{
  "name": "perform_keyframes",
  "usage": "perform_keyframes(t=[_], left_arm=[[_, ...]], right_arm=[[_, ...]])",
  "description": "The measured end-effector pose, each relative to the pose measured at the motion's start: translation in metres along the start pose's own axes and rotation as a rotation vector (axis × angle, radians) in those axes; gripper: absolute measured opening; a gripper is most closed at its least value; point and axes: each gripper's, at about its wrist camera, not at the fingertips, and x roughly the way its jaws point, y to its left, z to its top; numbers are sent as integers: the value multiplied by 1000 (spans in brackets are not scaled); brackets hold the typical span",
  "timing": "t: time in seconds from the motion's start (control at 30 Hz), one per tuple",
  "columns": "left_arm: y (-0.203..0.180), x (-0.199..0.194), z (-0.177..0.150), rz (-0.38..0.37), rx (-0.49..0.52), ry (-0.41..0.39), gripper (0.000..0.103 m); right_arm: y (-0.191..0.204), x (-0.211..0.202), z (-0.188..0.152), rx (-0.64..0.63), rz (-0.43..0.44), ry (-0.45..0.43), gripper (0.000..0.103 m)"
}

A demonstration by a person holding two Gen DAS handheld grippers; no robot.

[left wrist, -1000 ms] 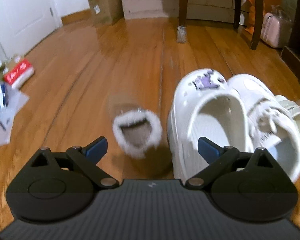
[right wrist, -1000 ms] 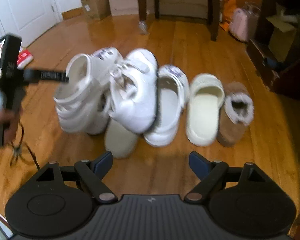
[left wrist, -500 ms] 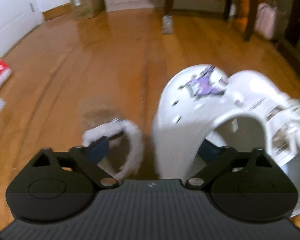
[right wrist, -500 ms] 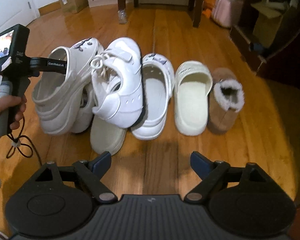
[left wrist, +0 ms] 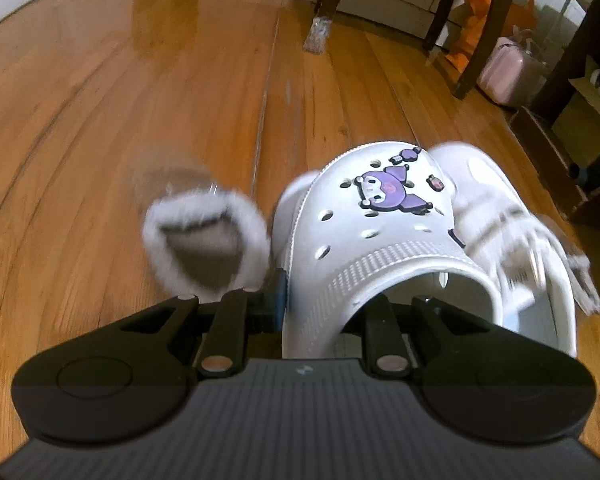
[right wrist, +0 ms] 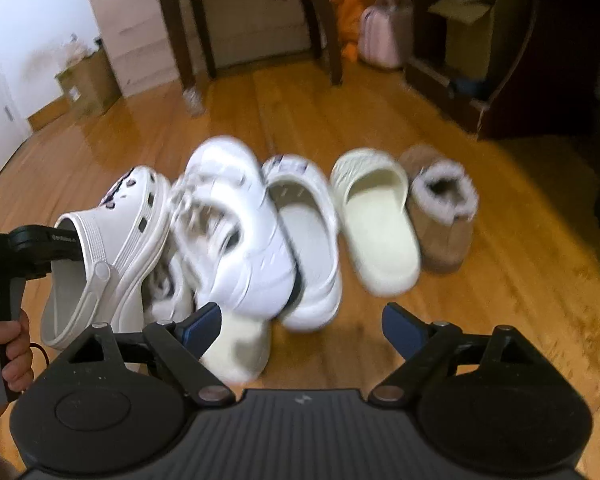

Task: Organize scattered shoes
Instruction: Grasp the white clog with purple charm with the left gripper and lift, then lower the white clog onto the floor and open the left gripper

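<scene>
Now left gripper (left wrist: 320,300) closing on white clog (left wrist: 380,236).

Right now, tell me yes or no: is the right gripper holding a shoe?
No: in the right wrist view the right gripper has its fingers spread wide over bare floor, gripping nothing.

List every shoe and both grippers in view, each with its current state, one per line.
left gripper: jaws closing on the clog's side wall
white clog with purple charm: gripped, tilted up
white sneaker: leaning on neighbours, tilted
second white clog: flat on floor
cream slide: flat on floor
brown fur-lined slipper: upright on floor
right gripper: open, empty
</scene>
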Motion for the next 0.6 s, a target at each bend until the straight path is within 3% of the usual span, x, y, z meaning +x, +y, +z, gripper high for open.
perform_keyframes(t=[0.3,0.6], left_arm=[[-1,-63,-78,61,-3,70,18],[-23,-87,-137,60,5,143,20]], right_arm=[[4,-6,-48,-67,4,134,88],[9,-9,-82,-68,37,222,88]])
